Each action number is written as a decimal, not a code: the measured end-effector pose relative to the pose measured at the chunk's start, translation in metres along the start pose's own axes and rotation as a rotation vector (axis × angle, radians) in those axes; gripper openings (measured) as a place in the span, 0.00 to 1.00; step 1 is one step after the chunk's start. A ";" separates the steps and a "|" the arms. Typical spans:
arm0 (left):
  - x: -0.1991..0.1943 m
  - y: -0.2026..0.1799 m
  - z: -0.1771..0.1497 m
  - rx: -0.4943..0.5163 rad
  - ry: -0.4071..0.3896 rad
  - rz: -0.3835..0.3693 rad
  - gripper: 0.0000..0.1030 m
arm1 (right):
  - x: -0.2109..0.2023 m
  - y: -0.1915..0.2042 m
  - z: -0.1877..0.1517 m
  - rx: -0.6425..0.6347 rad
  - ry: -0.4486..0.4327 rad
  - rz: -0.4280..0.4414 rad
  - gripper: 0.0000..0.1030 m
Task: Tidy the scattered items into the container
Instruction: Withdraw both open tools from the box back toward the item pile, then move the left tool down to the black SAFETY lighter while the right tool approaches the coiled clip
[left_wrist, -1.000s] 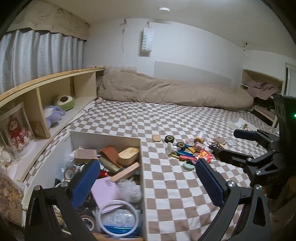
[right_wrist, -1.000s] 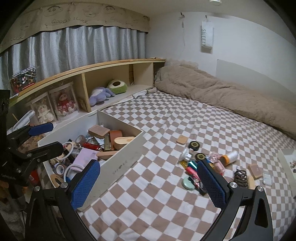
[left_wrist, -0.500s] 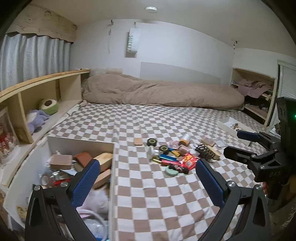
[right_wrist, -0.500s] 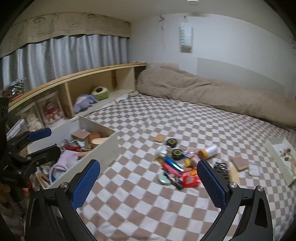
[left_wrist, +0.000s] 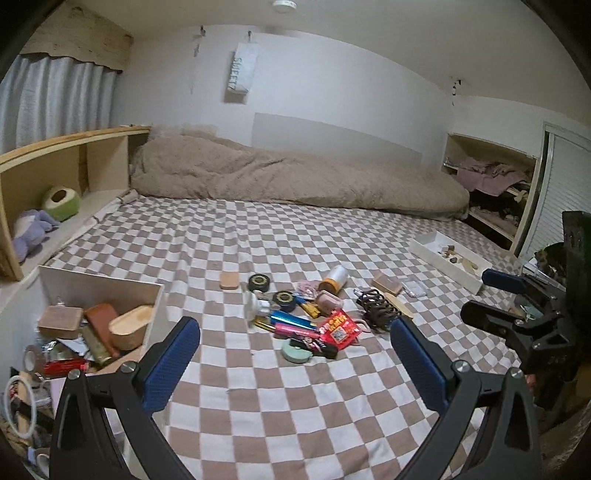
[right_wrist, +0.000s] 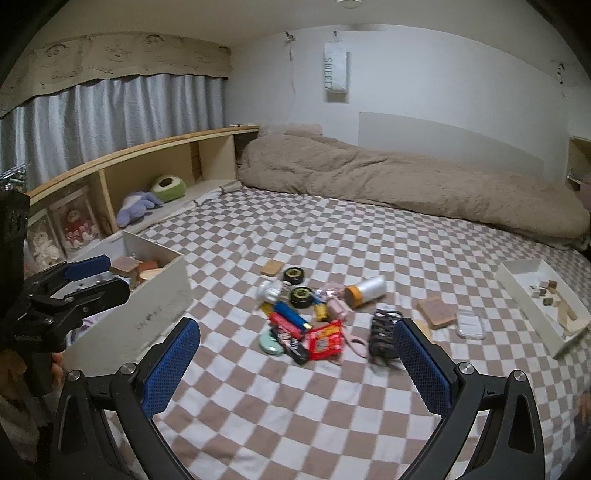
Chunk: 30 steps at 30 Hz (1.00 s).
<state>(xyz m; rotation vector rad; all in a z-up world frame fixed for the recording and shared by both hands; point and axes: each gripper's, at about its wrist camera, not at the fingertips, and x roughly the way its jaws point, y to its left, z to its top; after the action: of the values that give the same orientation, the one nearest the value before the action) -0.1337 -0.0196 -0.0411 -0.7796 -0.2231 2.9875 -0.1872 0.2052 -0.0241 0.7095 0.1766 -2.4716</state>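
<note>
A heap of small items lies on the checked bedspread: a red packet (left_wrist: 339, 328) (right_wrist: 325, 339), a blue tube (left_wrist: 291, 318), black tape rolls (left_wrist: 258, 282), a white-and-orange bottle (left_wrist: 334, 278) (right_wrist: 367, 290) and a black hair claw (left_wrist: 376, 306) (right_wrist: 384, 332). A white box (left_wrist: 155, 295) (right_wrist: 162, 295), part filled with things, stands to their left. My left gripper (left_wrist: 293, 354) is open and empty, hovering before the heap. My right gripper (right_wrist: 295, 356) is open too, nothing between its pads, just short of the red packet.
A long white tray (right_wrist: 517, 291) with small blocks sits at the right of the bed. A beige duvet (right_wrist: 388, 181) lies along the far wall. A wooden shelf (right_wrist: 129, 166) with plush toys runs along the left side.
Both views have swung rightward from the white box toward the heap, which now sits centred between the fingers. Both grippers stay open and empty.
</note>
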 end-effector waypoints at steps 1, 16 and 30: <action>0.005 -0.002 0.000 -0.001 0.002 -0.003 1.00 | 0.001 -0.004 -0.001 0.003 0.002 -0.009 1.00; 0.076 -0.024 -0.001 0.008 0.105 -0.030 1.00 | 0.038 -0.066 -0.025 0.096 0.065 -0.119 1.00; 0.132 -0.032 -0.025 0.062 0.223 -0.038 1.00 | 0.069 -0.099 -0.049 0.158 0.149 -0.153 1.00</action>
<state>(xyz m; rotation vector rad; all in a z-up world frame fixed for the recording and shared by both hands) -0.2365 0.0258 -0.1221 -1.0779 -0.1329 2.8259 -0.2683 0.2684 -0.1048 0.9820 0.0950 -2.5986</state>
